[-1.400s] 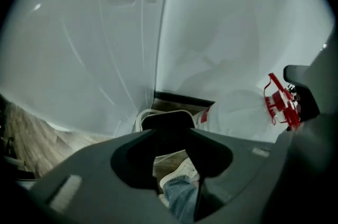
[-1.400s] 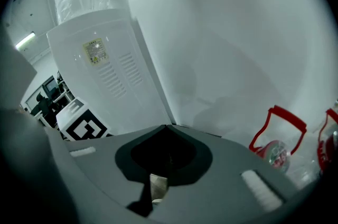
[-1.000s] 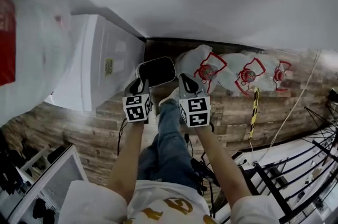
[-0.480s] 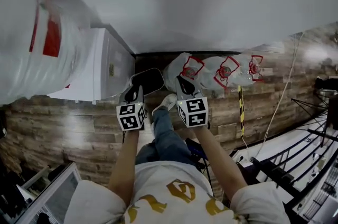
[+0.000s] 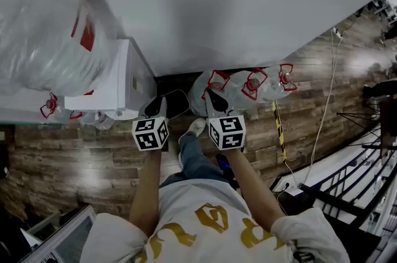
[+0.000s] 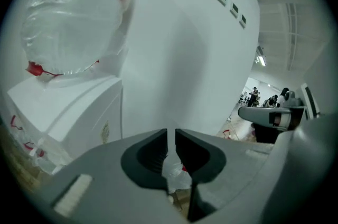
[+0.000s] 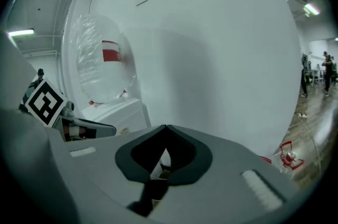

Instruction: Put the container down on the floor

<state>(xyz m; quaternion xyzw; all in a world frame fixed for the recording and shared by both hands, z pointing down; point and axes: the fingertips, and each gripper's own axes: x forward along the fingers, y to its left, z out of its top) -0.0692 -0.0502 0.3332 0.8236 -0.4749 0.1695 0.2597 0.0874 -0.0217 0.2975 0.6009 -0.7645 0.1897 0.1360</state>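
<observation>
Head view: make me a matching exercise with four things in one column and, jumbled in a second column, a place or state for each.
Things:
1. container
2. big bottle
3. bagged bottles
4. right gripper

Places or states:
A. jaws together
B. on top of the dispenser
C. dark, on the floor beside the dispenser
D. lying in a row at the foot of the wall

Pairs: 1-C, 2-B, 3-D, 4-A
</observation>
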